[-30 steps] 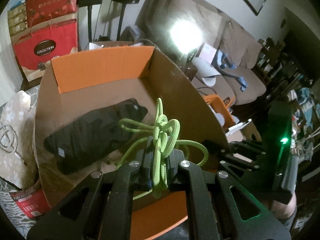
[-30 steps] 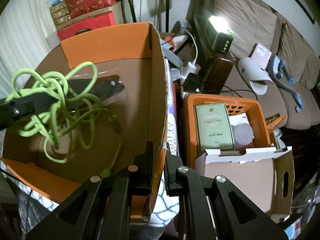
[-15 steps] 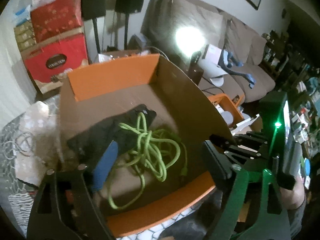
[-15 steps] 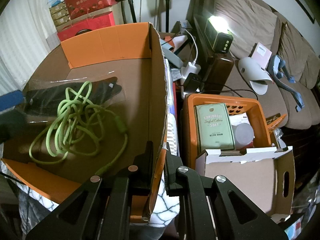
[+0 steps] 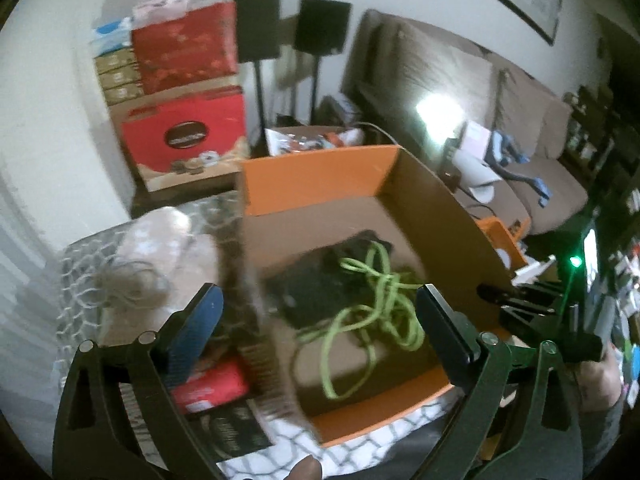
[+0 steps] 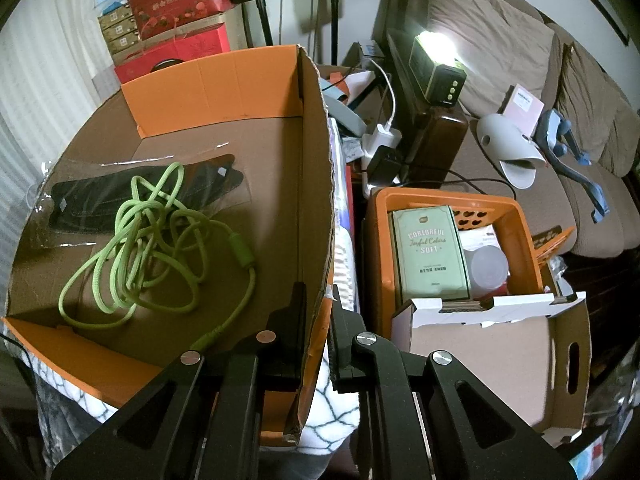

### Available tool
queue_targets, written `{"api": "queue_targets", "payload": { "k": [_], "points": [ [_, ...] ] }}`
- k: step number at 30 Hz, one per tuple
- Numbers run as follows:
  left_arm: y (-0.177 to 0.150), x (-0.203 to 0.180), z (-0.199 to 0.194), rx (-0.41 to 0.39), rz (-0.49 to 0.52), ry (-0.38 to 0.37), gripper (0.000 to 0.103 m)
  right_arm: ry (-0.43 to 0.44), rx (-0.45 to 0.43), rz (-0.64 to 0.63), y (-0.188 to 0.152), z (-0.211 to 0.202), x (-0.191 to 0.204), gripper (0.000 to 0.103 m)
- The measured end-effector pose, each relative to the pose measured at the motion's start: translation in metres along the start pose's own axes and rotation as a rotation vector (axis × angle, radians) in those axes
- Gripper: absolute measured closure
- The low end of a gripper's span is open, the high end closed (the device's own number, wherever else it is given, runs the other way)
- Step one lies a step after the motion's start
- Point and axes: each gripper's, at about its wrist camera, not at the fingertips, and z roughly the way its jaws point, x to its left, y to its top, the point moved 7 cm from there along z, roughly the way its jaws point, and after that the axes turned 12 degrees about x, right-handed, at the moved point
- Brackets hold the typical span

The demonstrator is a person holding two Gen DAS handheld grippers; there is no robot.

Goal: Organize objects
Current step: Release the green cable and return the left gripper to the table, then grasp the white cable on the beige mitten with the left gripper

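The tangled lime-green braided cable (image 6: 160, 248) lies loose on the floor of the orange-lined cardboard box (image 6: 224, 80), partly over a black item in clear wrapping (image 6: 132, 192). The left gripper (image 5: 316, 320), whose jaws have just been opening, stands spread and empty above it. The right gripper (image 6: 318, 320) pinches the box's side wall; it should hold firm while the left clears the rim without snagging a loop

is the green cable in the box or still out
In. The green cable lies in a loose tangle on the floor of the cardboard box, partly over a black bagged item, with no gripper touching it.
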Motion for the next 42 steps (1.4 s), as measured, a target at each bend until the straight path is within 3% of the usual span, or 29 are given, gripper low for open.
{"api": "queue_targets", "payload": {
  "k": [7, 19, 25, 30, 36, 42],
  "points": [
    [-0.004, 0.052, -0.013, -0.02, -0.072, 0.049, 0.005, 0.0, 0.0, 0.0, 0.0, 0.0, 0.0, 0.095],
    [-0.026, 0.137, -0.022, -0.035, -0.184, 0.196, 0.002, -0.001, 0.0, 0.0, 0.001, 0.0, 0.0, 0.095],
    [-0.035, 0.175, -0.023, -0.025, -0.256, 0.187, 0.0, 0.001, 0.0, 0.001, 0.001, 0.001, 0.0, 0.095],
    [-0.04, 0.215, -0.008, 0.013, -0.335, 0.223, 0.0, 0.0, 0.0, 0.001, 0.001, 0.001, 0.0, 0.095],
    [-0.036, 0.242, 0.013, 0.017, -0.347, 0.259, 0.0, 0.0, 0.0, 0.001, 0.0, 0.001, 0.0, 0.095],
    [-0.024, 0.244, 0.049, 0.048, -0.328, 0.182, 0.0, 0.0, 0.0, 0.0, 0.0, 0.001, -0.001, 0.095]
  ]
}}
